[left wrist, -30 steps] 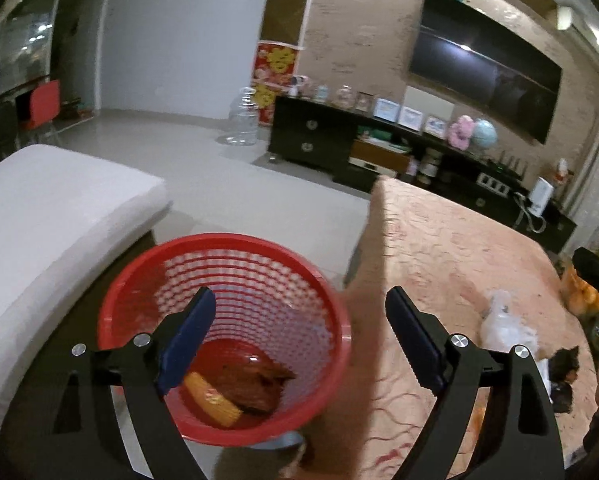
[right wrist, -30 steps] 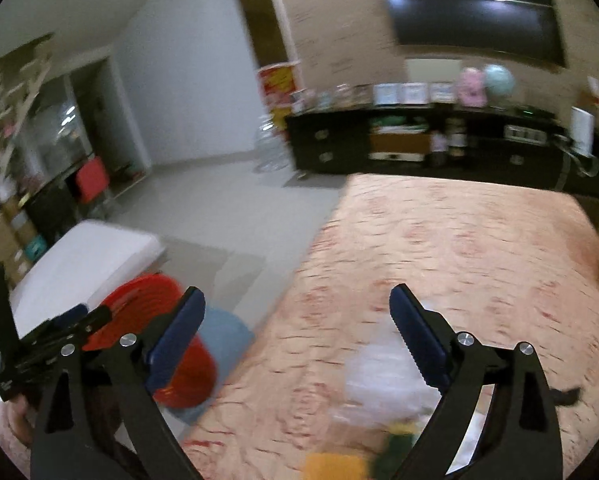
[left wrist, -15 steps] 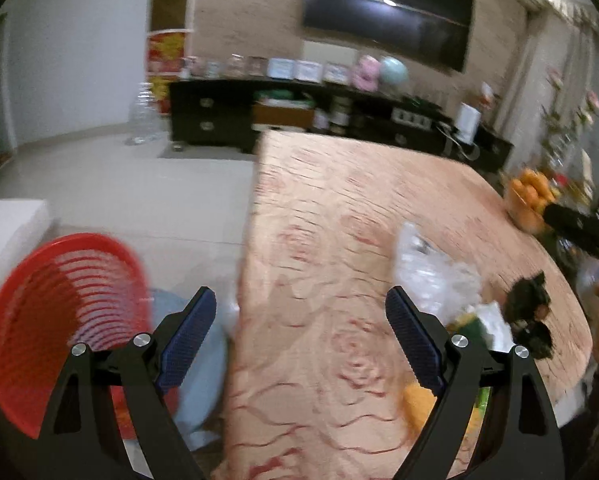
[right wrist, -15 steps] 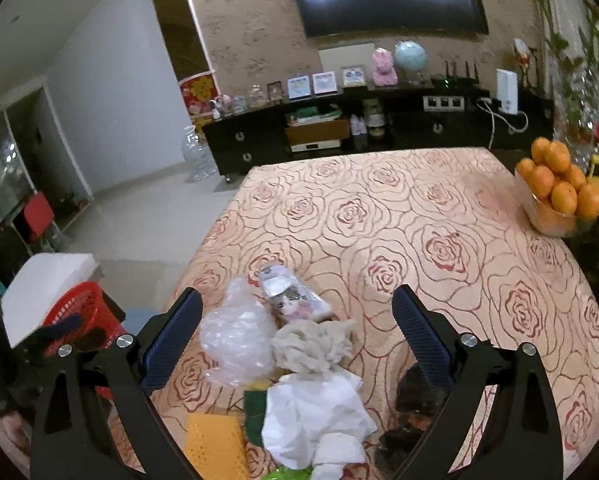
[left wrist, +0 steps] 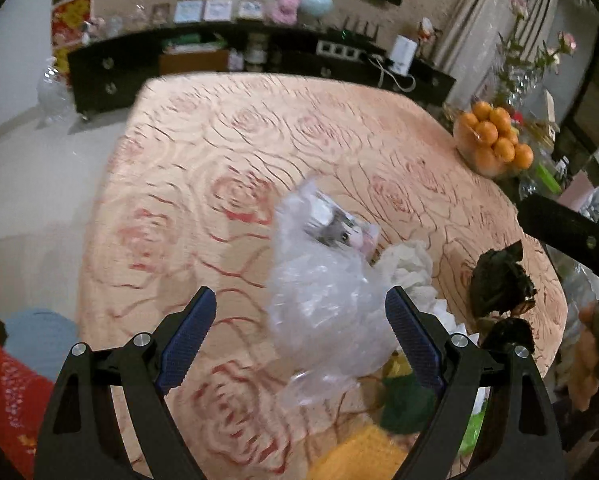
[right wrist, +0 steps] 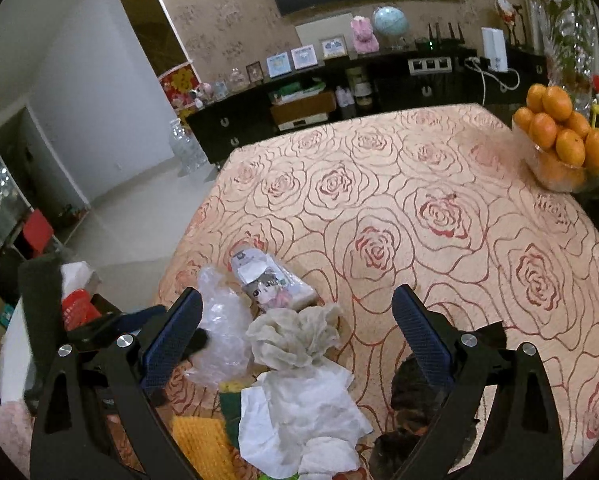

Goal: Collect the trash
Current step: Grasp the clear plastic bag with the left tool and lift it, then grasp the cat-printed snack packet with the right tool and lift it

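A heap of trash lies at the near edge of the rose-patterned table [right wrist: 439,208]: a clear plastic bag [left wrist: 323,300] [right wrist: 223,332], a cat-printed packet [right wrist: 271,284] [left wrist: 339,232], crumpled tissue [right wrist: 295,336], white napkins [right wrist: 303,412], a yellow sponge [right wrist: 203,444] and dark scraps [left wrist: 499,284]. My left gripper [left wrist: 299,344] is open and empty, close over the plastic bag. My right gripper [right wrist: 299,340] is open and empty above the tissue. The red trash basket [left wrist: 3,396] [right wrist: 77,308] stands on the floor to the left of the table.
A bowl of oranges [right wrist: 559,140] [left wrist: 491,140] stands at the table's far right. A dark sideboard [right wrist: 339,96] with frames, a globe and a router runs along the back wall. A white cushion edge [right wrist: 11,344] lies beside the basket.
Both grippers have swung right from the red basket to the table. The left one has closed in on the plastic bag; the right one now hangs over the trash heap. Both stay open.
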A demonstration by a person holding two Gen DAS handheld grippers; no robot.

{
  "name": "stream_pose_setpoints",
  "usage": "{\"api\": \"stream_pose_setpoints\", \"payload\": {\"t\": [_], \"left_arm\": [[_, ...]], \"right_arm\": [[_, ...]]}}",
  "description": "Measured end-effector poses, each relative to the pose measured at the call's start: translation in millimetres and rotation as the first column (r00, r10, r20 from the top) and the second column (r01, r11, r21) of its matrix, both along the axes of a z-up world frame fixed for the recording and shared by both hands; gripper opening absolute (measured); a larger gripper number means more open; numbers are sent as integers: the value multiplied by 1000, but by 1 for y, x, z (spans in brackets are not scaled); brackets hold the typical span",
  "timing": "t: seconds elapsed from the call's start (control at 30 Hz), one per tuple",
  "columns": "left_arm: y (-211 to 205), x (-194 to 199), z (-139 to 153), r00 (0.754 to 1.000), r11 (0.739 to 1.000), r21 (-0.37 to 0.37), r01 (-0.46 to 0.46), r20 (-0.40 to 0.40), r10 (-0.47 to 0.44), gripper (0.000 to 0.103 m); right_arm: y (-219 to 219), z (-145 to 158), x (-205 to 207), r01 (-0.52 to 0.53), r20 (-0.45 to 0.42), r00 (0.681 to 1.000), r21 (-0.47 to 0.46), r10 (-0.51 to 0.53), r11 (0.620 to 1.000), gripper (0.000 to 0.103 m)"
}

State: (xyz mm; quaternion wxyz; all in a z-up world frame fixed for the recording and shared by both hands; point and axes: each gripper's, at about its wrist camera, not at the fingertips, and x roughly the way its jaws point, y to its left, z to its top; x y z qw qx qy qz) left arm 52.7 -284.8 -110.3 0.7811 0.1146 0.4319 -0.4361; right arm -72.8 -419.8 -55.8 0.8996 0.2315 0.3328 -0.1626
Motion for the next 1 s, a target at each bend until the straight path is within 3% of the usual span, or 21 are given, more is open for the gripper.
{"api": "stream_pose_setpoints", "payload": {"t": [0.1,0.13,0.17,0.27,0.4,0.53,0.6,0.8,0.9,1.0], "left_arm": [[-12,-1,-9,1000,1000,3,20,-14,-20,76],[-15,-1,-10,999,999,5,33,-17,-33,57],[-16,0,-11,999,999,6,39,-26,-39,44],[-12,2,-8,999,999,-21,27,-35,-28,37],[8,1,16,1000,996,-84,10,3,-9,36],[39,1,47,988,992,-115,-46,142,62,36],[50,6,56,980,989,-125,-73,176,95,36],[79,32,63,971,973,-152,-174,140,196,36],[86,39,66,966,968,-159,-196,137,219,36],[91,40,67,963,966,-160,-201,147,225,36]], "right_arm": [[-1,-5,4,-1,-16,1000,10,1,1000,93],[-2,-6,5,-2,-18,1000,12,3,1000,93],[-1,-5,5,-4,-18,1000,11,4,1000,93],[-1,-6,7,-6,-20,1000,6,6,1000,93],[-4,-6,7,0,-12,1000,17,0,1000,93],[-6,-5,8,-6,-4,1000,14,6,1000,93],[-4,-3,13,-26,-12,1000,-12,26,1000,93],[-3,5,61,-193,-34,981,-41,191,980,93],[3,-4,94,-324,-121,942,-83,313,942,93],[9,-19,116,-384,-199,913,-133,355,914,91]]}}
